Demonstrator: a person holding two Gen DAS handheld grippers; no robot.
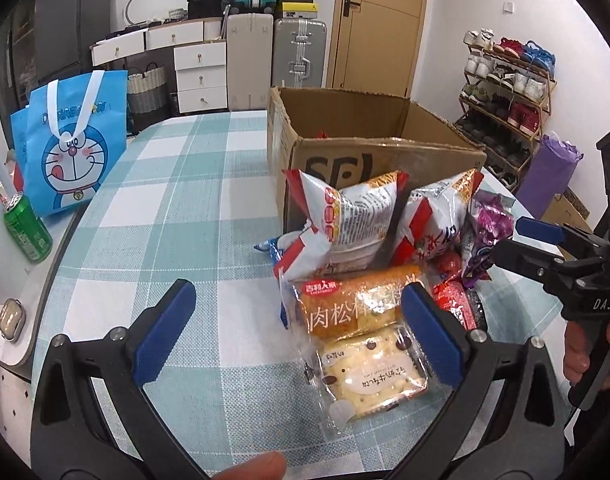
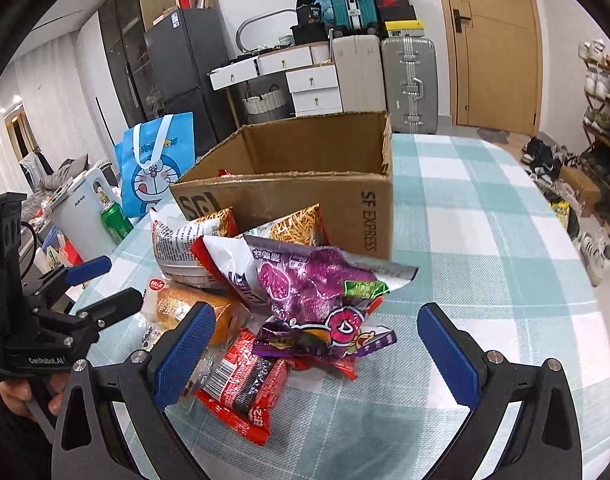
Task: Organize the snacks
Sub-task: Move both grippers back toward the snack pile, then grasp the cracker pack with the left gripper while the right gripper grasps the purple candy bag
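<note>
A pile of snack packs lies on the checked tablecloth in front of an open cardboard box [image 1: 385, 156] [image 2: 289, 196]. In the left wrist view my left gripper [image 1: 297, 332] is open, just before the orange bread pack [image 1: 353, 304] and the clear biscuit pack [image 1: 373, 376]. Behind stand two white-and-red noodle-snack bags [image 1: 353, 208]. In the right wrist view my right gripper [image 2: 317, 352] is open, close over the purple bag [image 2: 305, 284] and the red pack [image 2: 241, 392]. Each gripper shows in the other's view: the right [image 1: 521, 240], the left [image 2: 105, 280]. Both are empty.
A blue Doraemon bag [image 1: 73, 148] [image 2: 157, 164], a green can [image 1: 27, 232] [image 2: 115, 220] and a white appliance [image 2: 77, 216] stand at the table's left side. Drawers, suitcases and a door are behind. A shoe rack [image 1: 509, 92] is to the right.
</note>
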